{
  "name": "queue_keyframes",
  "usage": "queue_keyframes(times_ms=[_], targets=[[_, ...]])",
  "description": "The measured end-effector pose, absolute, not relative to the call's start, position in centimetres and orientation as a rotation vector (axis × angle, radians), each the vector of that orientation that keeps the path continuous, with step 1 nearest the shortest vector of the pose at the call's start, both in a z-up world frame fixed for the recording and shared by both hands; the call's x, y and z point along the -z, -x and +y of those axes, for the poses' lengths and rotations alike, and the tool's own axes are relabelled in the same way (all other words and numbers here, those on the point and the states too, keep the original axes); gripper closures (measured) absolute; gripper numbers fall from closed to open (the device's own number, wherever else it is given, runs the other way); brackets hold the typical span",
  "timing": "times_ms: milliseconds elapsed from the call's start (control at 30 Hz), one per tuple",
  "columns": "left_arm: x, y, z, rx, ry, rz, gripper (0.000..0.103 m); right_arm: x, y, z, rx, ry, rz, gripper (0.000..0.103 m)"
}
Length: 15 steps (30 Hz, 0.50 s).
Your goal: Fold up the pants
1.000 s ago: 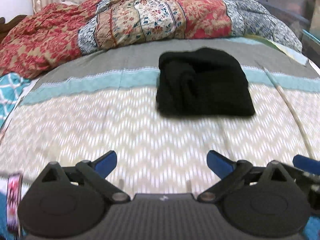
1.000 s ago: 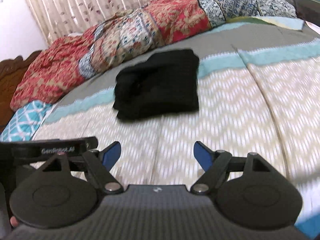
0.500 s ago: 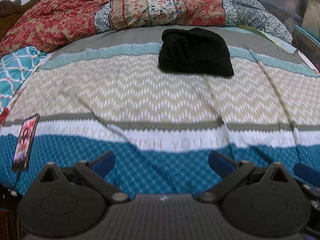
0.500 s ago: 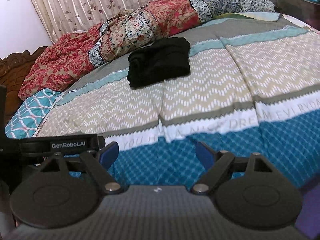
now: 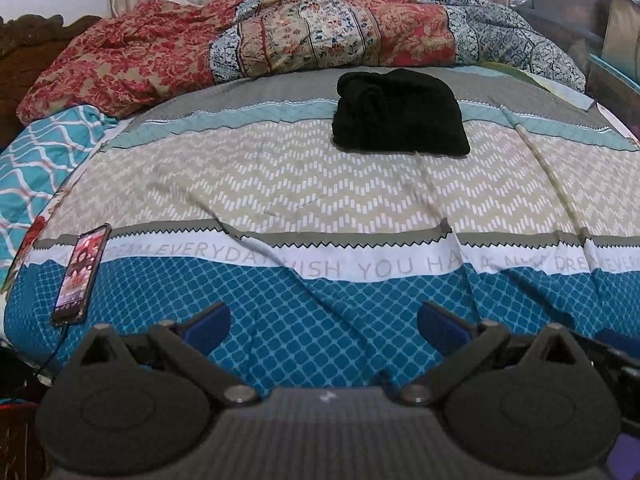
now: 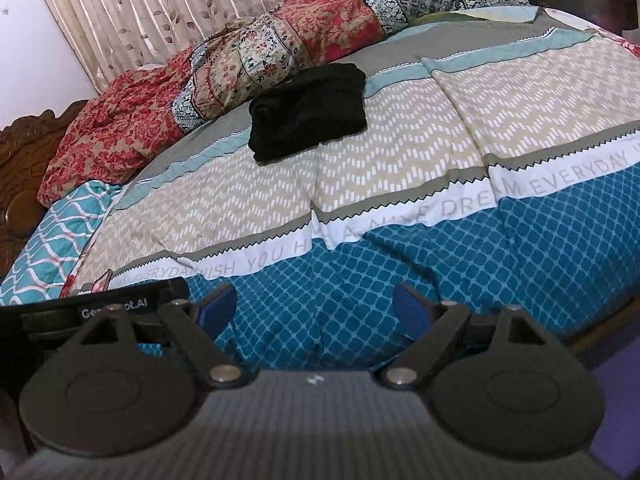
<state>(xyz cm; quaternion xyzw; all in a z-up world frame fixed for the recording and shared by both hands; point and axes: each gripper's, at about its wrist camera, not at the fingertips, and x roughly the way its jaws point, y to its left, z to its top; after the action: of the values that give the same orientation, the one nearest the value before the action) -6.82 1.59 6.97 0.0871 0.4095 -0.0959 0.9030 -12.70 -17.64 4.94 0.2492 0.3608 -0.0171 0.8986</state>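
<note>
The black pants (image 5: 400, 114) lie folded into a compact bundle far back on the bed, near the quilt; they also show in the right wrist view (image 6: 308, 110). My left gripper (image 5: 324, 322) is open and empty, low over the bed's near blue edge, far from the pants. My right gripper (image 6: 316, 308) is open and empty, also over the near blue edge. The left gripper's body (image 6: 96, 312) shows at the left of the right wrist view.
A patterned bedspread (image 5: 320, 200) covers the bed. A rumpled red and floral quilt (image 5: 280, 44) lies along the back. A phone (image 5: 80, 276) with a cable lies at the near left edge. A wooden headboard (image 6: 24, 168) stands at left. Curtains (image 6: 160, 4) hang behind.
Both grippers have pulled back from the folded pants to the near edge of the bed. The pants stay where they lay. Both grippers stay open.
</note>
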Motion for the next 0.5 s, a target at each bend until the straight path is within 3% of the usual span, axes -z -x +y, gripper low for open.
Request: queue_keyframes(times_ms=[500], targets=[[-8.1,8.3,2.6,0.176,-0.155,0.814,0.000,-5.5,14.3,-17.2,0.045,-0.537,0.739,0.014]])
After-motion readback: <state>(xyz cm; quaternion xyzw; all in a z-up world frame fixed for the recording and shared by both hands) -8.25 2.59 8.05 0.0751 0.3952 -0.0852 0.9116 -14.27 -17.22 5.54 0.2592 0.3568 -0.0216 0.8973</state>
